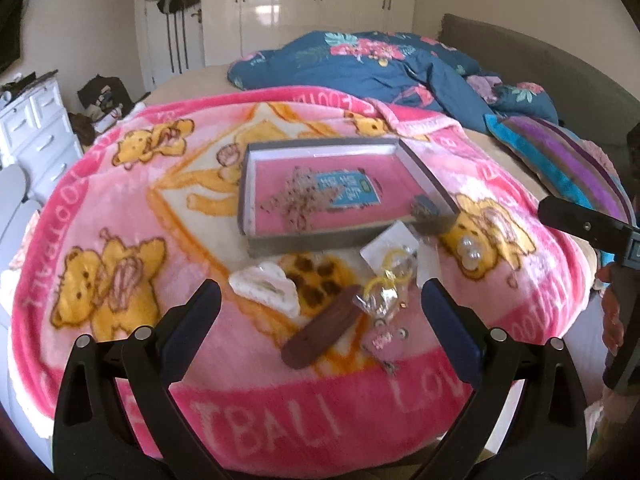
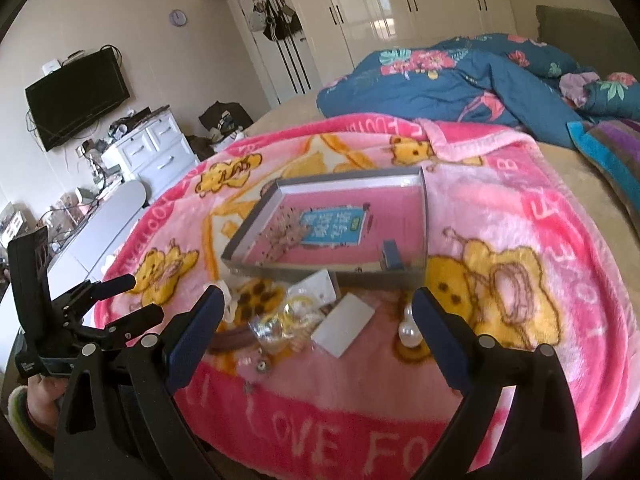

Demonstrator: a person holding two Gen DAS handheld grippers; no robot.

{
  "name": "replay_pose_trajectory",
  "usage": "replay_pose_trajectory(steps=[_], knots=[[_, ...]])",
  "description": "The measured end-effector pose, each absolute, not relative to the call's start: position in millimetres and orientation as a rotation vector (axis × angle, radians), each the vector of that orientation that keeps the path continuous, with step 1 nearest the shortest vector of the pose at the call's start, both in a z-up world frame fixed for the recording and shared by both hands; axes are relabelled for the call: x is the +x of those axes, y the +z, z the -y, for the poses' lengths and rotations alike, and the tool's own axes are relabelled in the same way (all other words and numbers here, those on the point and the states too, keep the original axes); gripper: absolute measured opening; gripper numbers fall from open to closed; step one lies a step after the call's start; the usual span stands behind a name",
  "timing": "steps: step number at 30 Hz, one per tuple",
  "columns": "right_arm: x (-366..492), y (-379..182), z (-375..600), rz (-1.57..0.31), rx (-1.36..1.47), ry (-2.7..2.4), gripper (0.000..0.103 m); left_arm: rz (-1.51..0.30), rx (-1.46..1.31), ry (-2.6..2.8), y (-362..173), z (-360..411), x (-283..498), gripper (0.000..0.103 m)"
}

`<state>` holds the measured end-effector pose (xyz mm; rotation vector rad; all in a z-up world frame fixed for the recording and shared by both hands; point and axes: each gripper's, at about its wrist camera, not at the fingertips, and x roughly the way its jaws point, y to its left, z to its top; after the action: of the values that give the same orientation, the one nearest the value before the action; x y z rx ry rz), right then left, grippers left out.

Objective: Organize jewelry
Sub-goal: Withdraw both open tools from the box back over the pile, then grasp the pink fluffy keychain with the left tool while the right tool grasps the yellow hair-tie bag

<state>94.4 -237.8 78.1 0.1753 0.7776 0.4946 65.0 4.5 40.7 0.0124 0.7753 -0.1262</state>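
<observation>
Pink bear-print blanket (image 1: pixel 120 208) covers the bed, all jewelry sits on it. Grey shallow tray (image 1: pixel 304 242) lies mid-blanket, holding a tangle of small beaded chain (image 1: pixel 298 200), a blue card (image 1: pixel 349 191) and a small dark blue box (image 2: pixel 391 256) in its near right corner. Loose pile just in front of the tray: white hair claw (image 1: pixel 266 286), brown oblong clip (image 1: pixel 322 332), clear bag with yellow rings (image 1: pixel 384 288), white card (image 2: pixel 343 328), pearl earrings (image 2: pixel 410 330), small studs (image 1: pixel 400 334).

Left gripper (image 1: pixel 320 308): jaws spread wide, holding nothing, above the blanket with the brown clip and ring bag between the fingertips.

Right gripper (image 2: pixel 316 312): jaws spread wide, holding nothing; white card and ring bag lie between the fingers, pearls just beside the right fingertip (image 2: pixel 426 304). Contact unclear.
</observation>
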Motion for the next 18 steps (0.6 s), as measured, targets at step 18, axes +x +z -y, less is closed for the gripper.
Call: replay_pose_trajectory(steps=[18], knots=[[94.6, 33.4, 237.3, -0.893, 0.218, 0.565, 0.092, -0.909, 0.075, -0.287, -22.5, 38.6, 53.6, 0.094]])
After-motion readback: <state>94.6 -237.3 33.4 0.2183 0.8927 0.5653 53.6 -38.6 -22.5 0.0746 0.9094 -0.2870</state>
